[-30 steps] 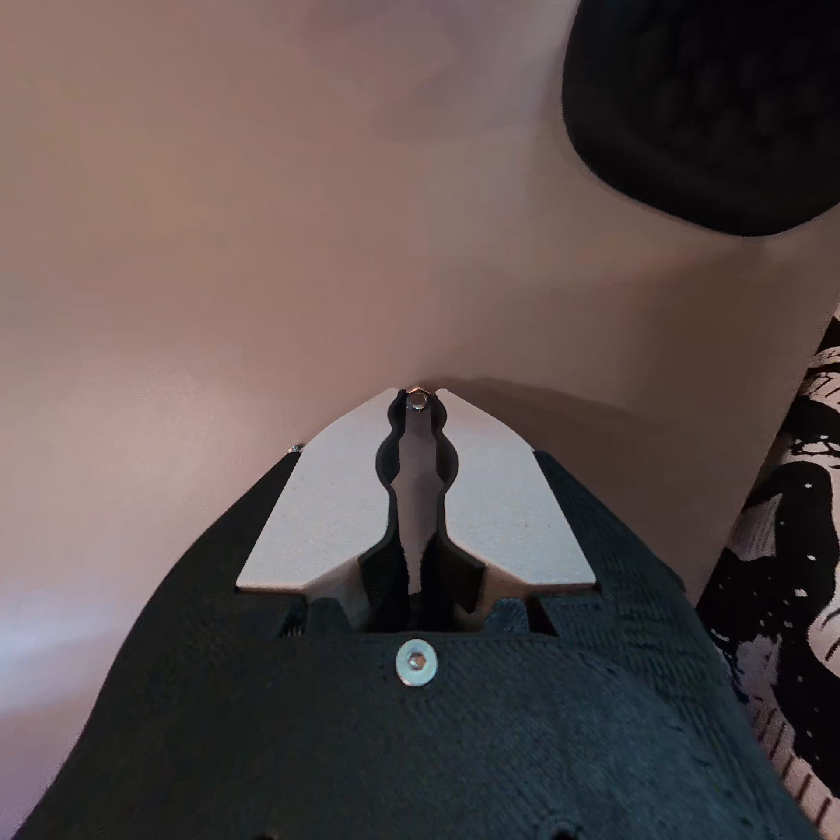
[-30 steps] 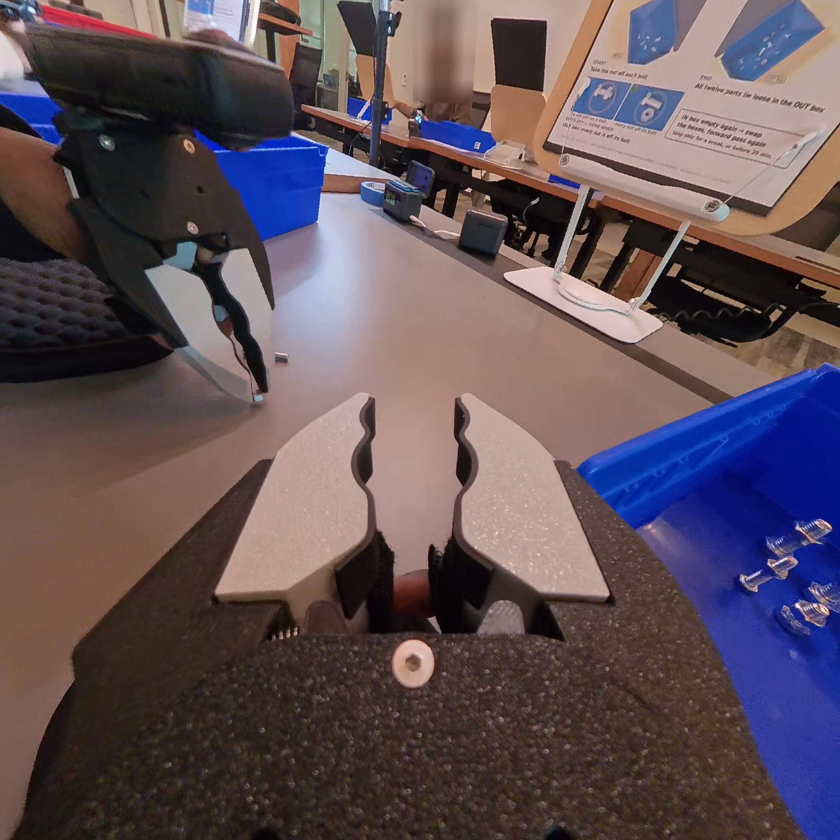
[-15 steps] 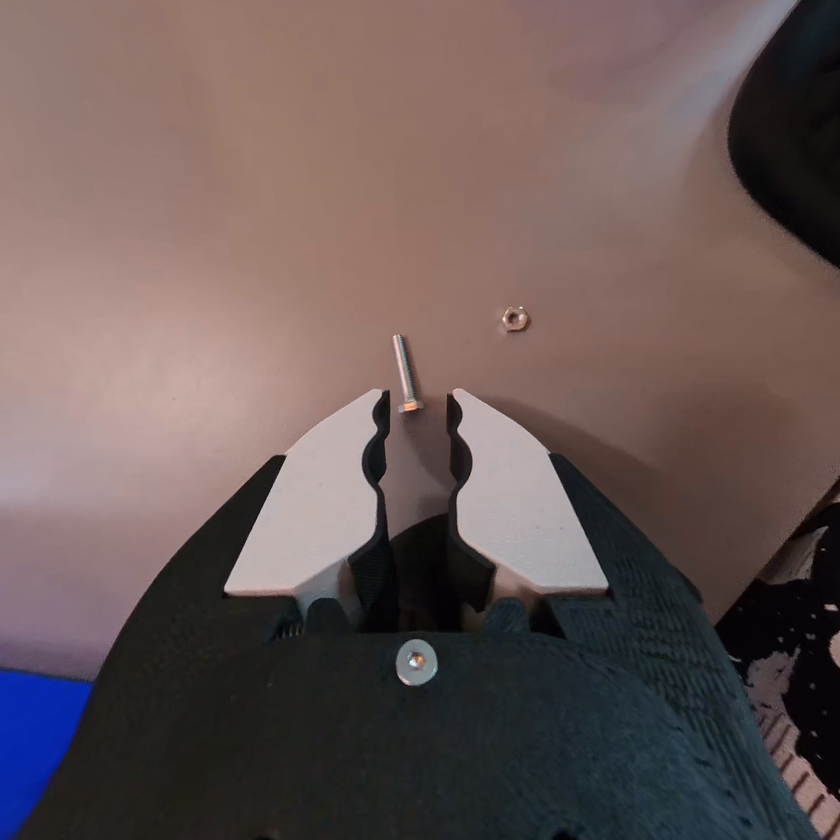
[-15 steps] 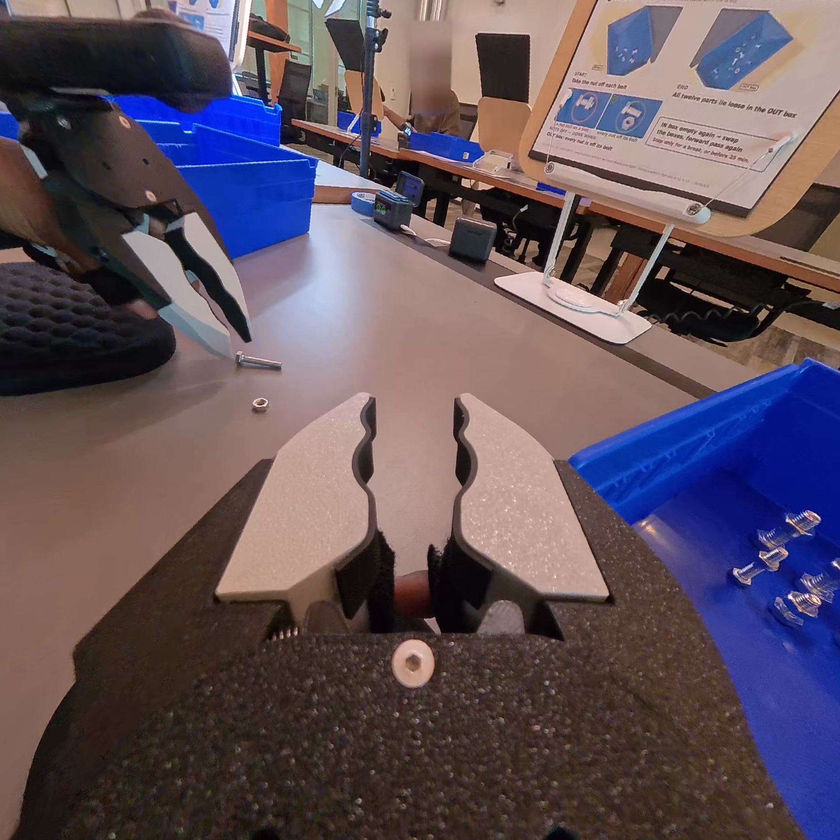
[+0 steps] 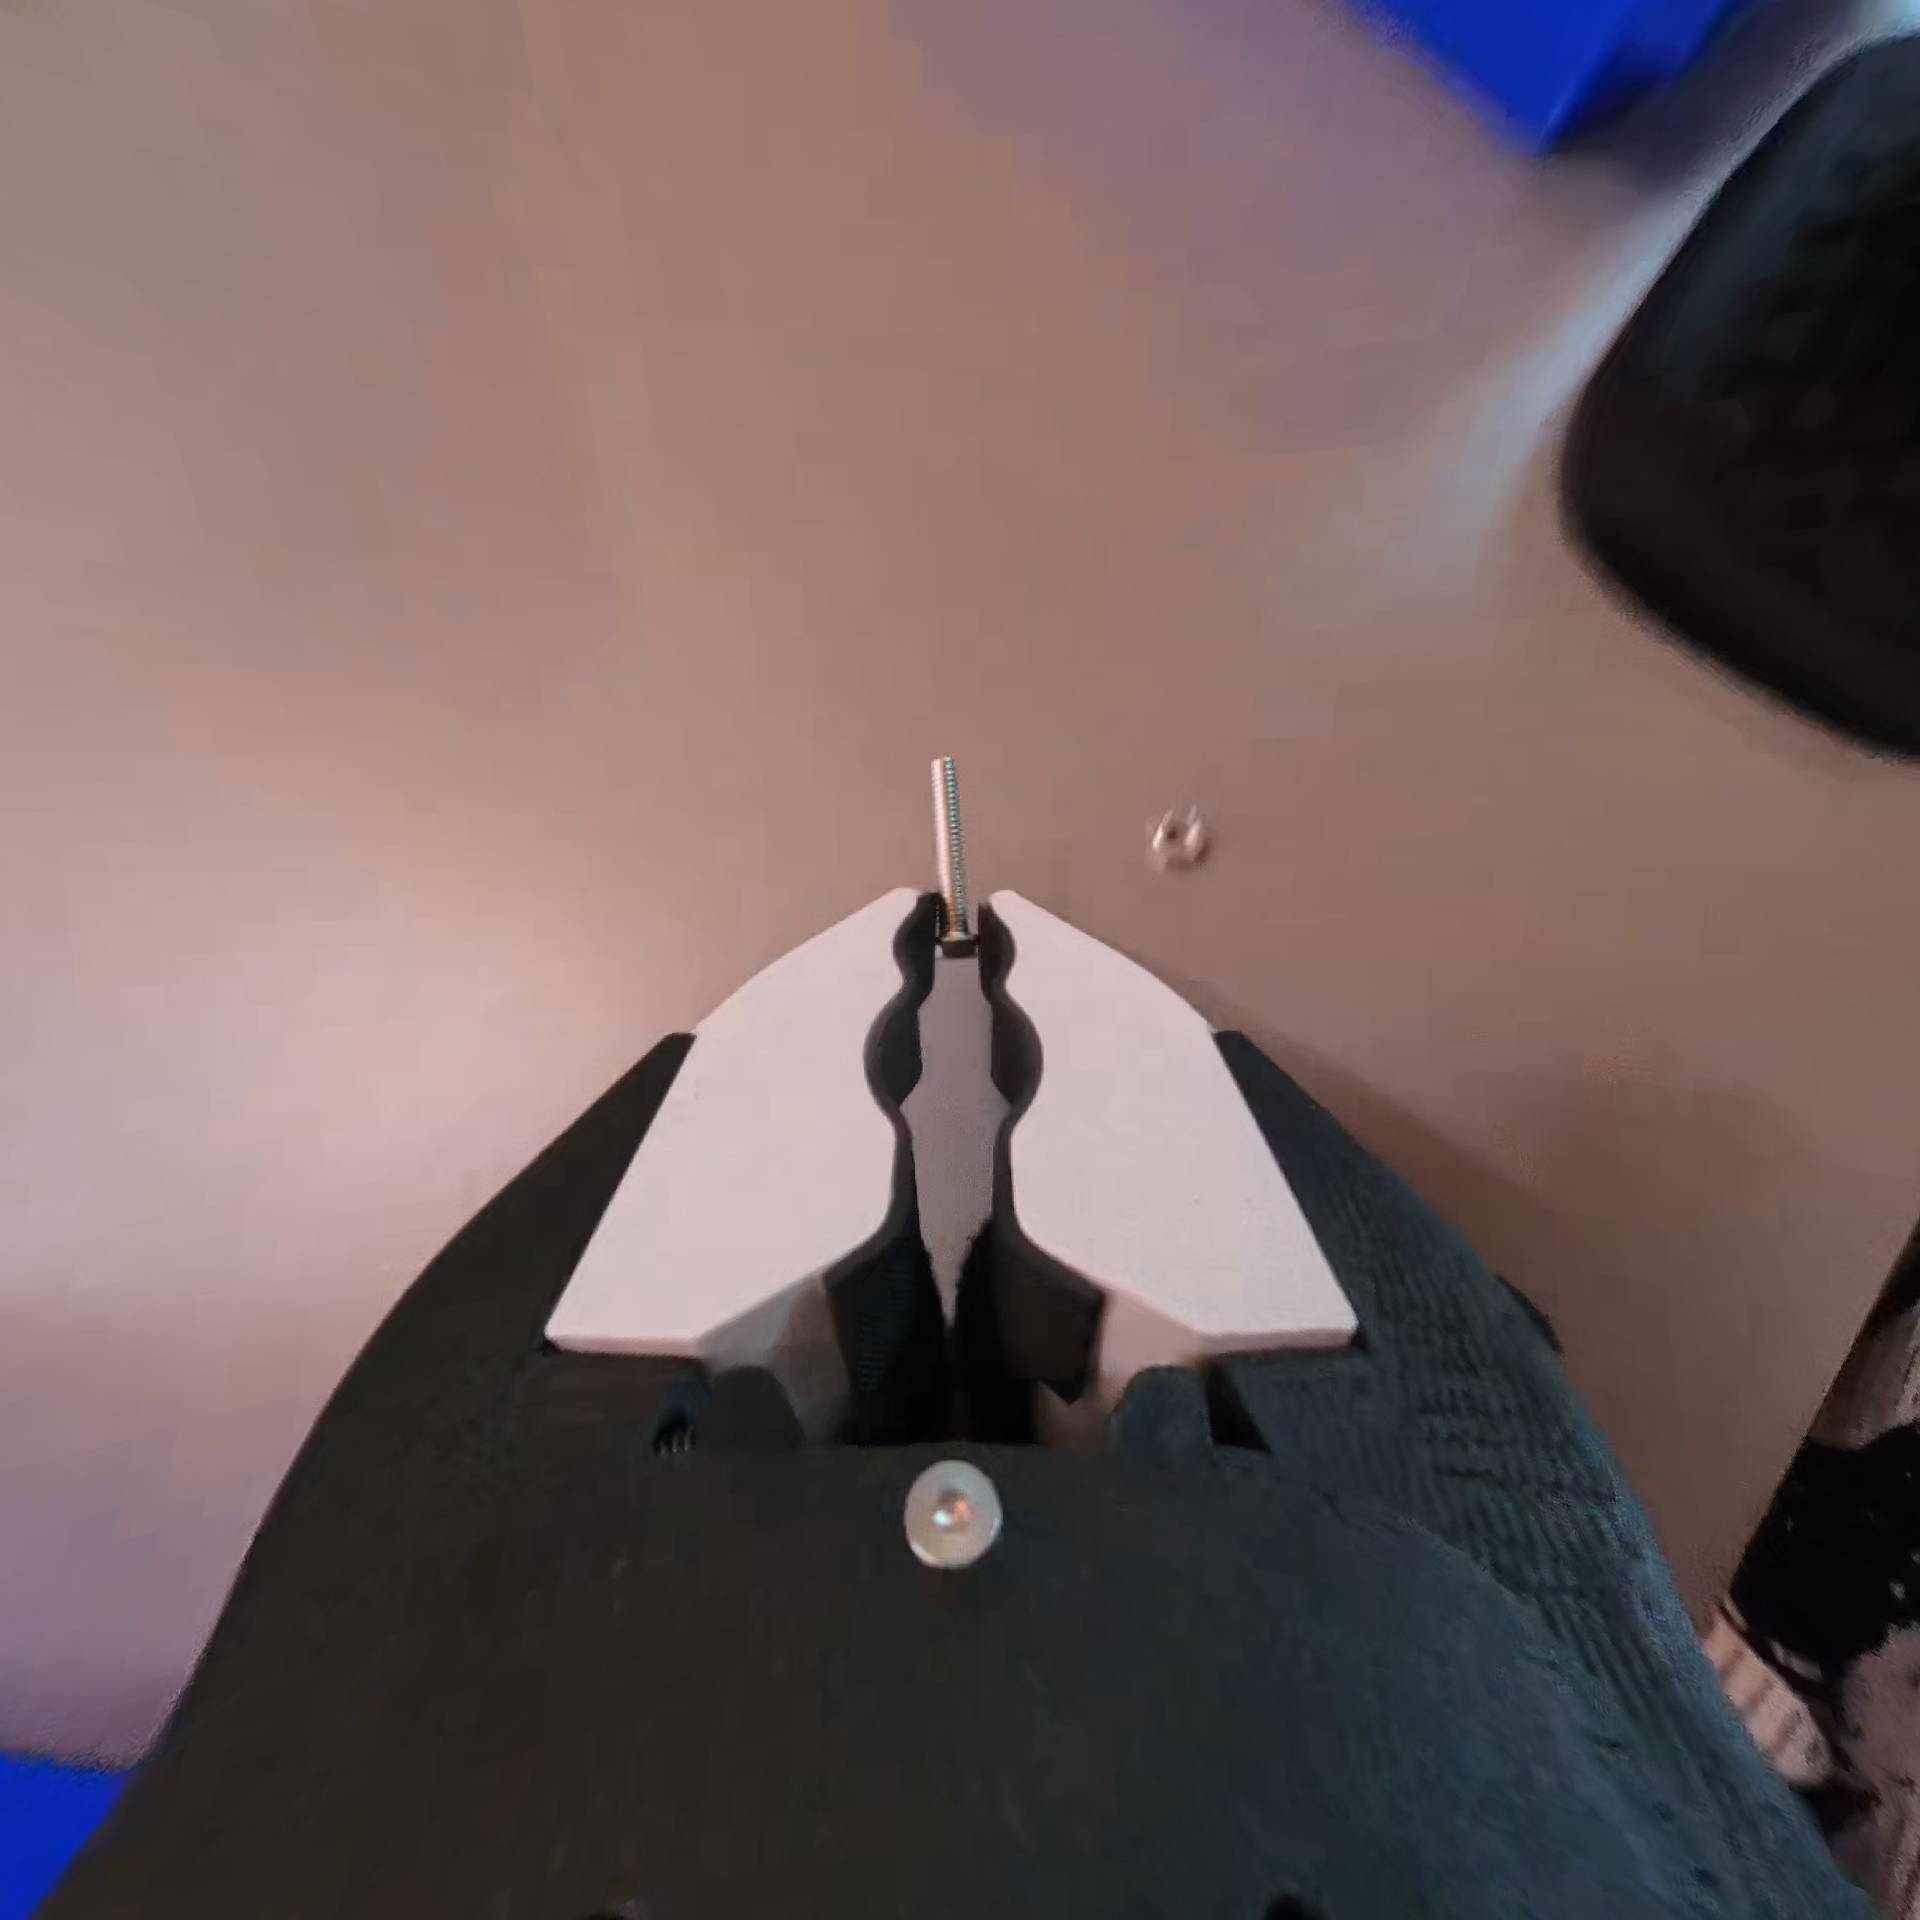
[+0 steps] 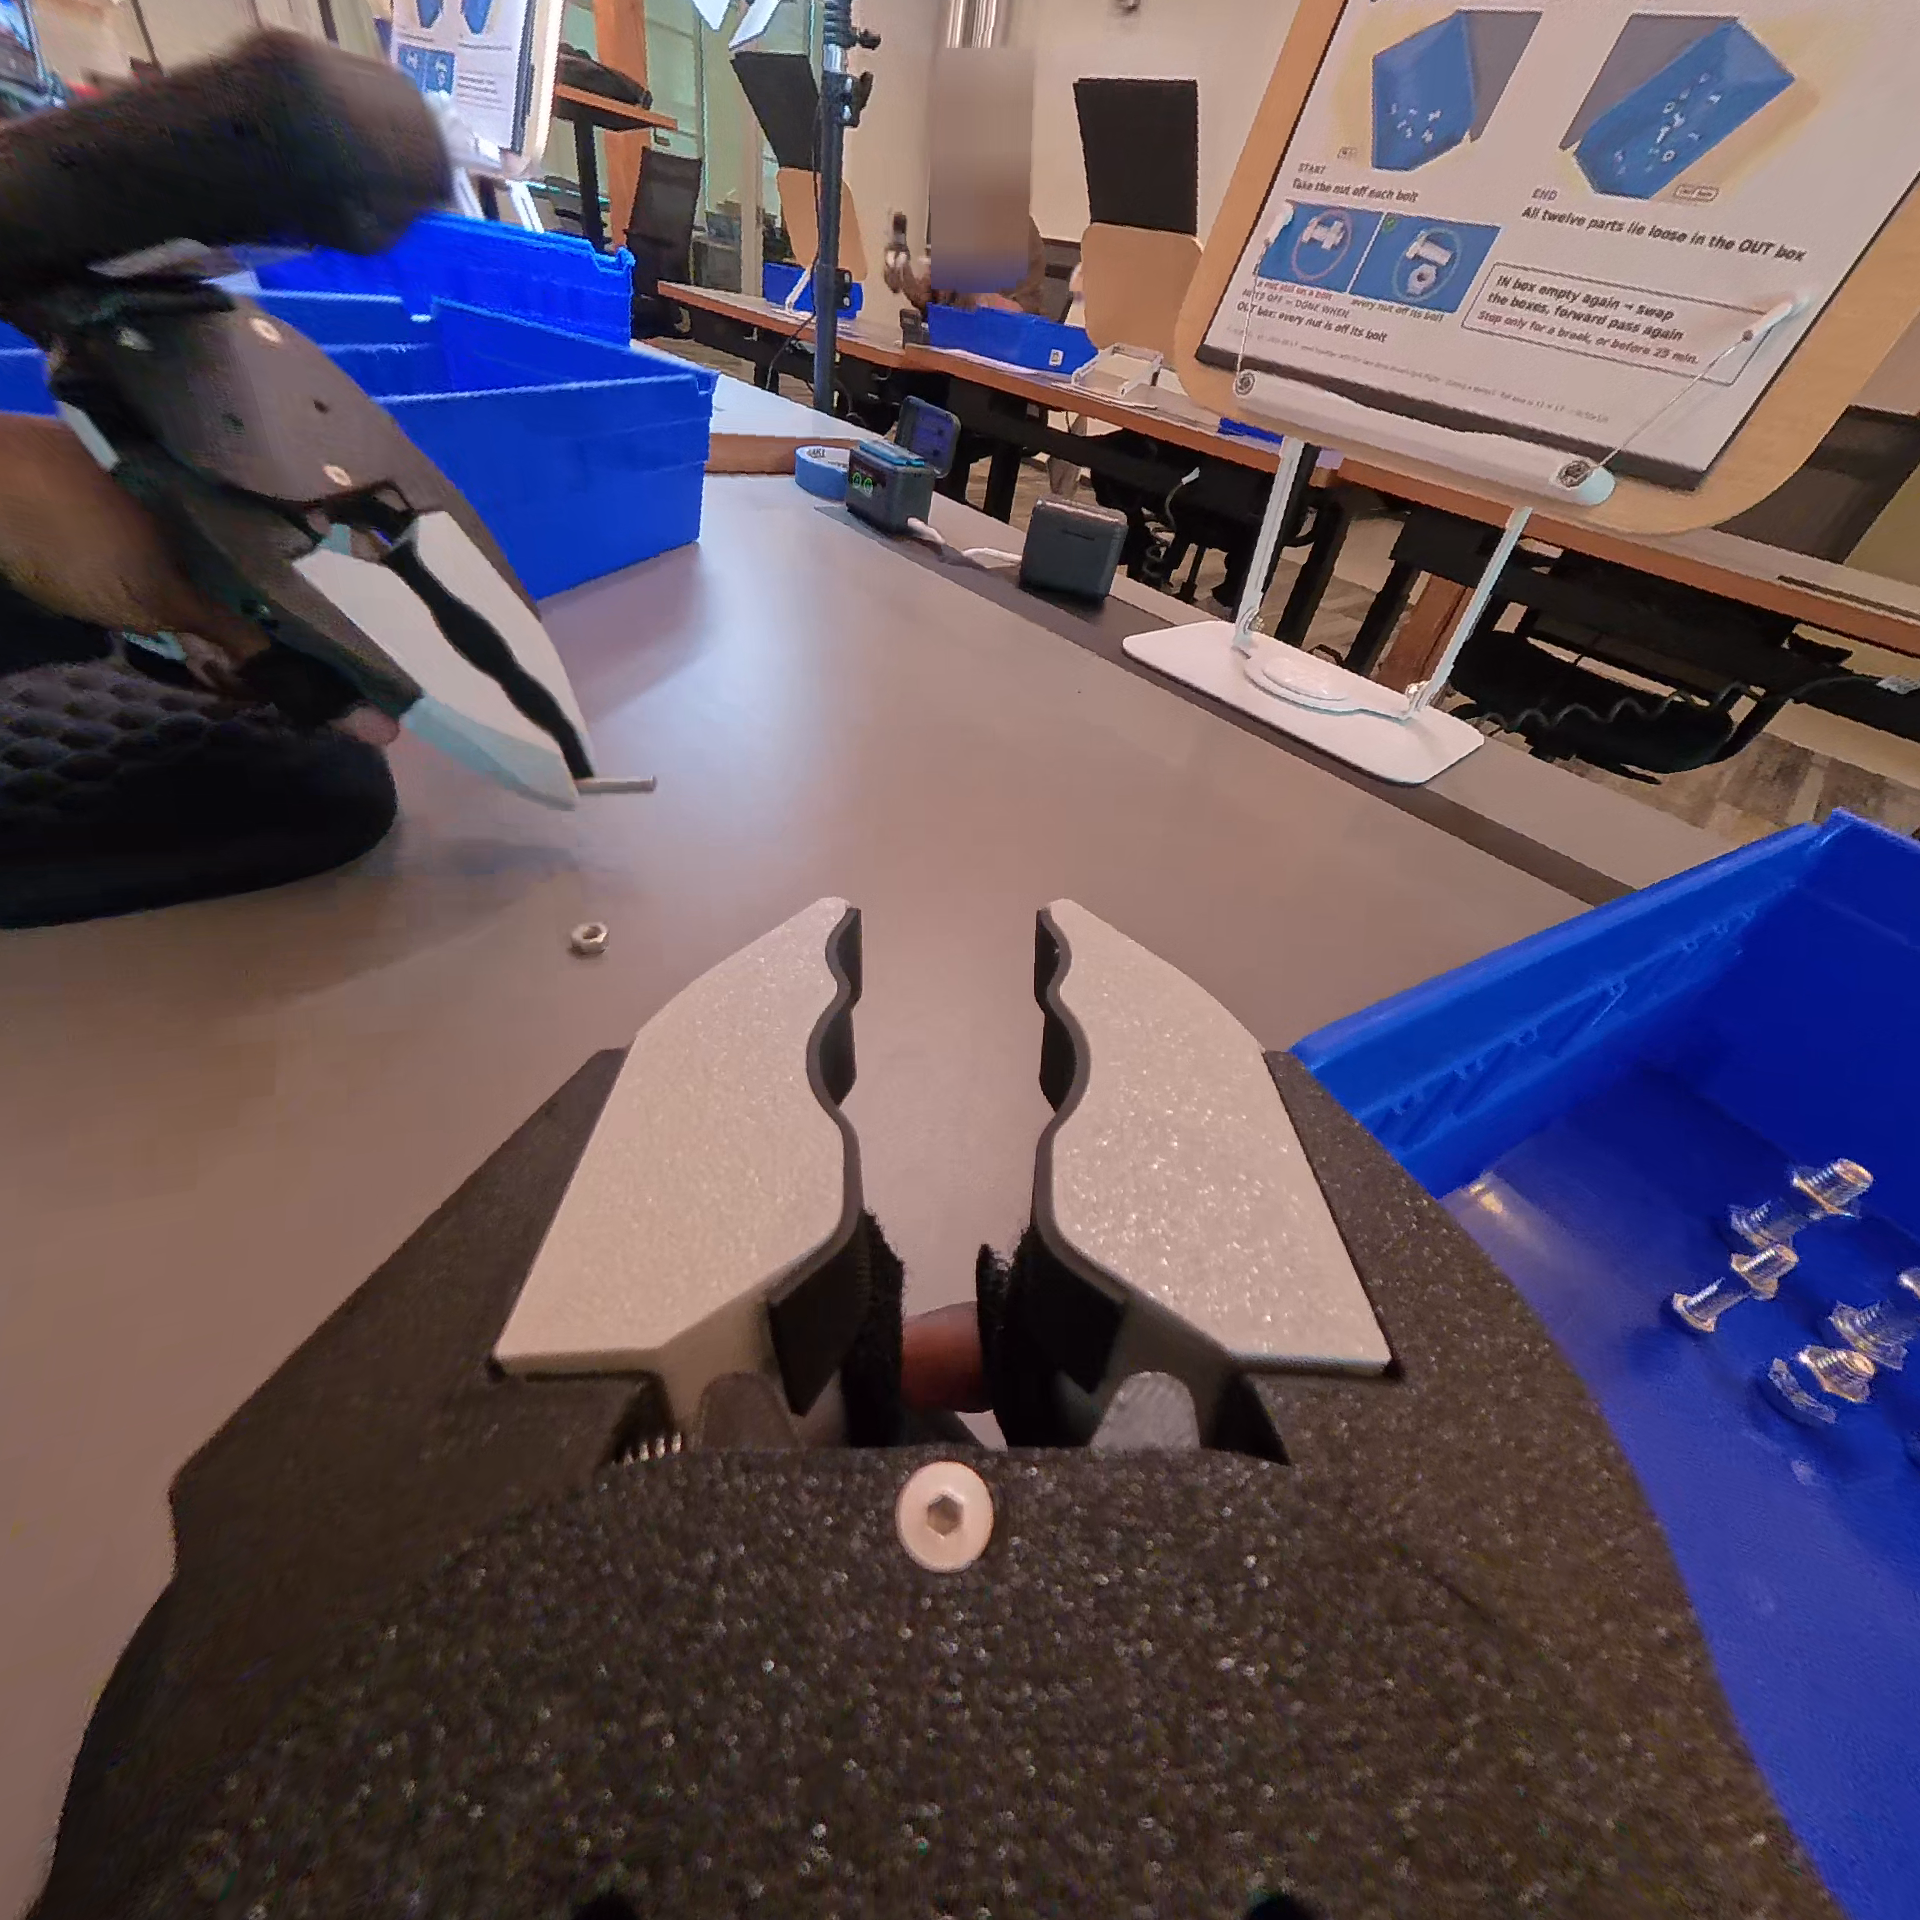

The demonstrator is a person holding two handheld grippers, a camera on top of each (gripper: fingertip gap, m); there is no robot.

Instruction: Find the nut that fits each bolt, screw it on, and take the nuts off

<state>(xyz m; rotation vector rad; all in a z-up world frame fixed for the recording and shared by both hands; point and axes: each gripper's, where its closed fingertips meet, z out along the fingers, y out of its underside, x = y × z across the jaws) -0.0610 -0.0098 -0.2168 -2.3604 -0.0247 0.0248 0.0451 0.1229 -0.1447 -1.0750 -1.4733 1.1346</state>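
While gripping the head end of a small metal bolt (image 5: 950,831), left gripper (image 5: 954,914) jaws closing on it from both sides, threaded shank sticking out past the fingertips. Hovering low over the grey table (image 6: 935,727), seen from the right wrist view with the same bolt (image 6: 620,784) pointing sideways out of the tips. Lying loose on the table just beside that gripper, a small metal nut (image 5: 1177,834), apart from the bolt, showing again in the right wrist view (image 6: 590,938).

Standing open, right gripper (image 6: 945,925) jaws holding nothing, bare table showing between the pads, well apart from bolt and nut.

Sitting at the right edge, touching or just beside the right gripper's body, a blue bin (image 6: 1558,1018) holding several clear plastic bolts (image 6: 1766,1288) lying loose on its floor, some seeming to carry nuts. Standing farther back on the left, more blue bins (image 6: 561,457), contents hidden by their walls. Resting at the left, a black padded cushion (image 6: 156,790). Standing at the far right of the table, an instruction board on a white stand (image 6: 1309,686).
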